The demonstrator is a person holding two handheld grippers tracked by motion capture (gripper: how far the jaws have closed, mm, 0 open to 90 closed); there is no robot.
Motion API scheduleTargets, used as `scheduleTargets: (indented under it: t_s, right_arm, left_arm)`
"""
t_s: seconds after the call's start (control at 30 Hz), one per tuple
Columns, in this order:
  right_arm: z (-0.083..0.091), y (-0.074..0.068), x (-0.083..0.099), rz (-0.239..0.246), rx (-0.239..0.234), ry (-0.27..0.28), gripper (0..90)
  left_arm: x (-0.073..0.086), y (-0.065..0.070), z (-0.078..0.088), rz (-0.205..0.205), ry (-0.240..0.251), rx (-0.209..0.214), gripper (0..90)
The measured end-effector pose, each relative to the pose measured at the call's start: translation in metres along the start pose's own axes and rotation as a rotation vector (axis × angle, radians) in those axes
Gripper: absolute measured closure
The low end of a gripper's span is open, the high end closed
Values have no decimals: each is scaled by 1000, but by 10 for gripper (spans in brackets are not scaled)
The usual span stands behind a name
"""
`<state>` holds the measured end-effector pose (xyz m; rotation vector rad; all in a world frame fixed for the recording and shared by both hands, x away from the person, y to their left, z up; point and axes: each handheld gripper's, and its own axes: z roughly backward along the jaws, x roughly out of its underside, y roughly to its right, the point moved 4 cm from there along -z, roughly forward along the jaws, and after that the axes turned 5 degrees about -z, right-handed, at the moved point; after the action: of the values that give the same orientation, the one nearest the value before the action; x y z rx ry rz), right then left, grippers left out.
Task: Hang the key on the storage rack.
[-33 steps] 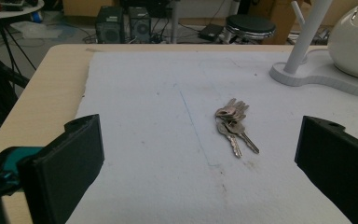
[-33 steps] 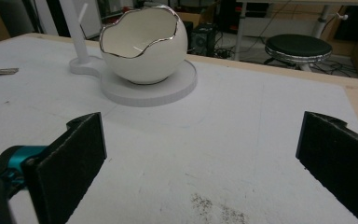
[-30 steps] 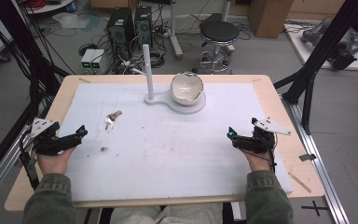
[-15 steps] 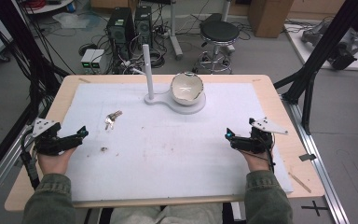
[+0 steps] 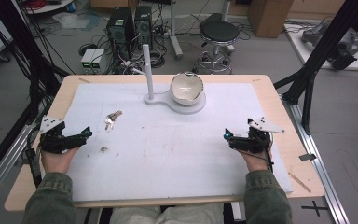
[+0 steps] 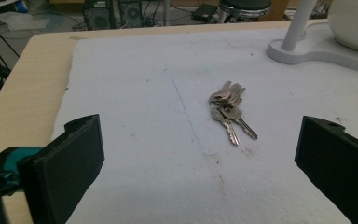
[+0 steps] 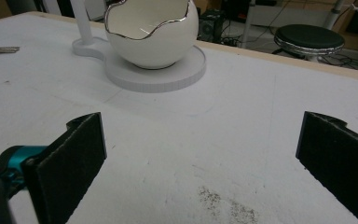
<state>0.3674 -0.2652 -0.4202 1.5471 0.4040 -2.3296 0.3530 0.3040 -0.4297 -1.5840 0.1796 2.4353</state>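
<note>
A bunch of keys (image 5: 113, 119) lies flat on the white mat (image 5: 177, 154), left of centre. It also lies ahead of the jaws in the left gripper view (image 6: 228, 109). At the back of the mat, a white egg-shaped bowl (image 5: 186, 87) with a silver rim sits on a white round stand (image 5: 168, 101) with an upright post (image 5: 146, 70). My left gripper (image 5: 86, 133) rests open at the mat's left edge, short of the keys, holding nothing (image 6: 200, 128). At the right side my right gripper (image 5: 227, 136) is open and empty (image 7: 203, 121), pointing toward the bowl (image 7: 147, 32).
The mat covers most of a wooden table (image 5: 284, 112). A small dark speck (image 5: 103, 149) lies near the left gripper. Black frame struts (image 5: 307, 88) stand at both sides. A stool (image 5: 219, 32) and computer towers (image 5: 121, 28) are on the floor beyond.
The right gripper has edged slightly to the left. The left gripper, keys and bowl have stayed where they were.
</note>
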Motion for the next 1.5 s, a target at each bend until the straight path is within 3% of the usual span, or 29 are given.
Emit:
scheduleTargets:
  t_s: [0.2, 0.53, 0.6, 0.93, 0.97, 1.1, 1.5]
  right_arm:
    - [0, -2, 1, 1, 0, -6, 5]
    - [2, 0, 0, -3, 1, 4, 5]
    - [2, 0, 0, -4, 1, 4, 5]
    - [3, -2, 0, -3, 0, 6, 5]
    - [2, -2, 0, -1, -2, 4, 5]
    - [2, -2, 0, 0, -3, 4, 5]
    - [2, -2, 1, 4, -4, -4, 5]
  left_arm:
    - [-6, 7, -6, -36, -28, 23, 18]
    - [-6, -2, -25, -9, -83, 13, 18]
    - [-8, -2, -27, 3, -84, 27, 18]
    - [-25, 4, -42, -62, -94, 50, 18]
    - [-27, 4, -46, -78, -115, 53, 18]
    - [-31, 6, -52, -81, -130, 64, 18]
    - [-21, 5, -73, -74, -210, 76, 25]
